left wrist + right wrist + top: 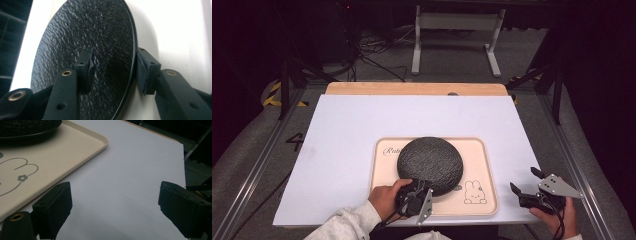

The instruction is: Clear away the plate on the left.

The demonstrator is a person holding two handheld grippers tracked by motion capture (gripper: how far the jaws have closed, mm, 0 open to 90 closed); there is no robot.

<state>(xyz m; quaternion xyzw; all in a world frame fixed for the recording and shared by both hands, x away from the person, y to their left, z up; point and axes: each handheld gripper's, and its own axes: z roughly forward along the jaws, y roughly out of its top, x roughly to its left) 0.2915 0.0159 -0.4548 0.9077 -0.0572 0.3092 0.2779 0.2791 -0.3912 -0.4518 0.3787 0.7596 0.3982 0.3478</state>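
Two grippers are working at the tabletop (342, 135): left gripper (428, 186) fingers (146, 72) straddling, not squeezing, the black plate's (430, 164) rim on the tray (484, 170); right gripper (524, 182) hovering, fingers gaping empty.

A wooden table (412, 88) carries a white sheet (362, 130) that covers nearly all of its top, leaving a bare strip at the far edge; a cream tray (484, 170) with a rabbit drawing lies on the sheet, near the person's side. A dark, rough-textured round plate (430, 162) rests in the tray.

Left gripper (428, 186) jaws parted; right gripper (526, 184) wide open.
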